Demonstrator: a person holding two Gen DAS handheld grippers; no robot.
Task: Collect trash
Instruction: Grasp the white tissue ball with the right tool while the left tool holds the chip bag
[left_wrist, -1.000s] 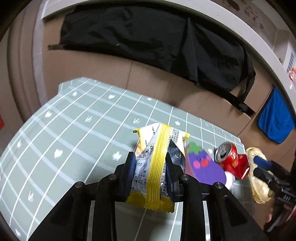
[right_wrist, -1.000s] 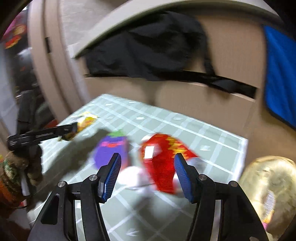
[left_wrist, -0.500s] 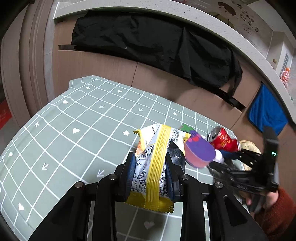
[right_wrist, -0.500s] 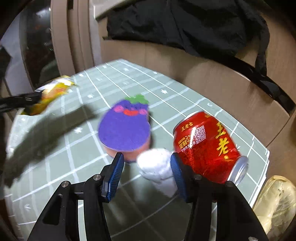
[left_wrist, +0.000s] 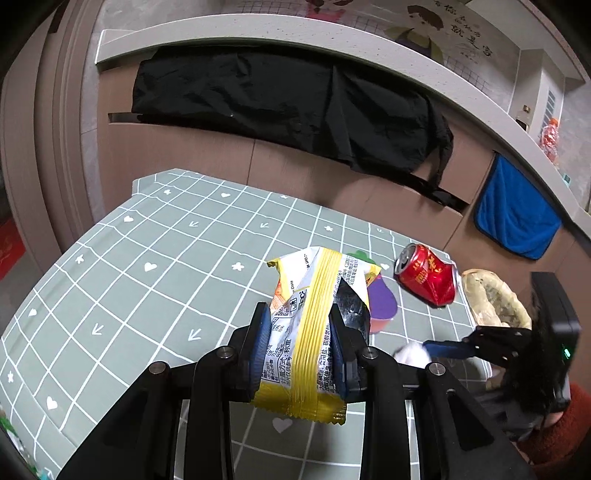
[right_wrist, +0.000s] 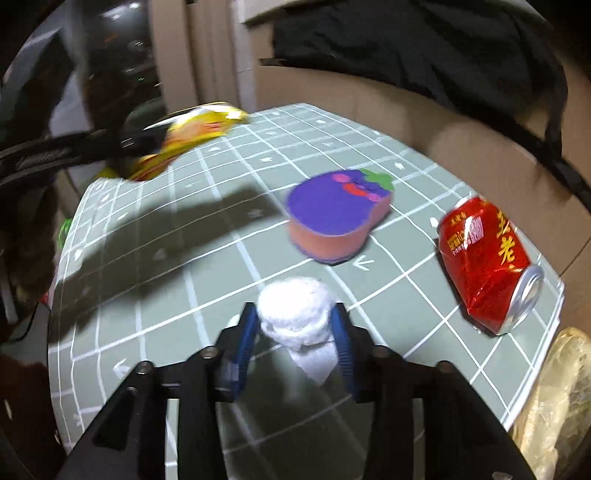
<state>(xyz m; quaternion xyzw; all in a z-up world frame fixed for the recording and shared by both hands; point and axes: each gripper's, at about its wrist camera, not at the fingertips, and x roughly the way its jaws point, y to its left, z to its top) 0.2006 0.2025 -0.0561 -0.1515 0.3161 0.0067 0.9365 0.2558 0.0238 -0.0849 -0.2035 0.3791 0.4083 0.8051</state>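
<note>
My left gripper (left_wrist: 300, 328) is shut on a yellow snack wrapper (left_wrist: 314, 325) and holds it above the green checked table (left_wrist: 166, 266). The wrapper also shows at the upper left of the right wrist view (right_wrist: 184, 136). My right gripper (right_wrist: 295, 325) has closed onto a crumpled white tissue (right_wrist: 295, 317) low over the table; the tissue also shows in the left wrist view (left_wrist: 412, 355). A dented red drink can (right_wrist: 484, 258) lies on its side to the right, also visible in the left wrist view (left_wrist: 428, 280).
A purple eggplant-shaped sponge (right_wrist: 336, 218) lies on the table between the tissue and the far edge. A crinkled yellowish plastic bag (right_wrist: 554, 406) sits off the table's right edge. A black jacket (left_wrist: 288, 107) and a blue cloth (left_wrist: 517, 218) hang behind.
My right gripper has dropped toward the tissue and its jaws have closed from wide open onto it. My left gripper keeps holding the wrapper and has pulled back and up a little.
</note>
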